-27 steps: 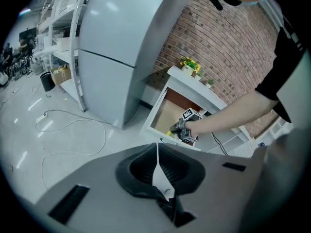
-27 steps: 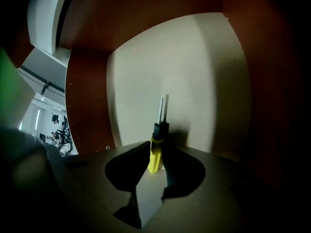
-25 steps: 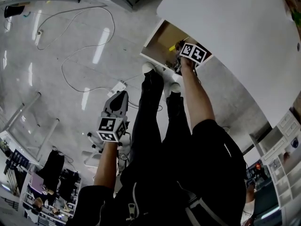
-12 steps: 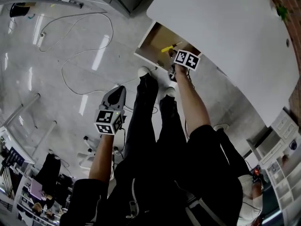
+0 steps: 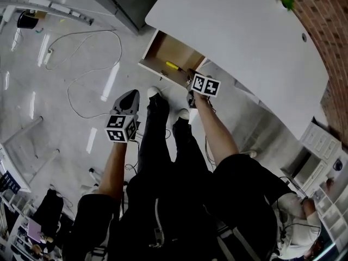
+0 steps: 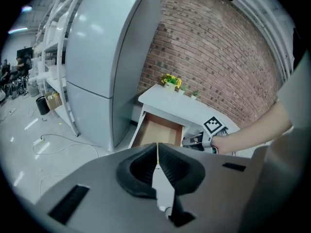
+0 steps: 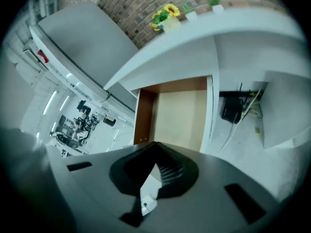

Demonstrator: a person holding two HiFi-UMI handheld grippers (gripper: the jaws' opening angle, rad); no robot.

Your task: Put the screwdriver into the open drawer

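The screwdriver, with a yellow handle, lies inside the open wooden drawer under the white table. My right gripper hovers just outside the drawer's front right corner, jaws slightly apart and holding nothing. In the right gripper view the drawer lies straight ahead of the right gripper; the screwdriver does not show there. My left gripper hangs over the floor to the left, shut and empty. In the left gripper view the left gripper faces the drawer and the right gripper.
A tall grey cabinet stands left of the drawer. Cables trail across the floor. A black box with wires sits under the table. Flowers stand on the tabletop by the brick wall. The person's legs and white shoes are below the drawer.
The right gripper held the screwdriver over the drawer, let it go and drew back. The screwdriver now lies in the drawer. The left gripper rose a little.
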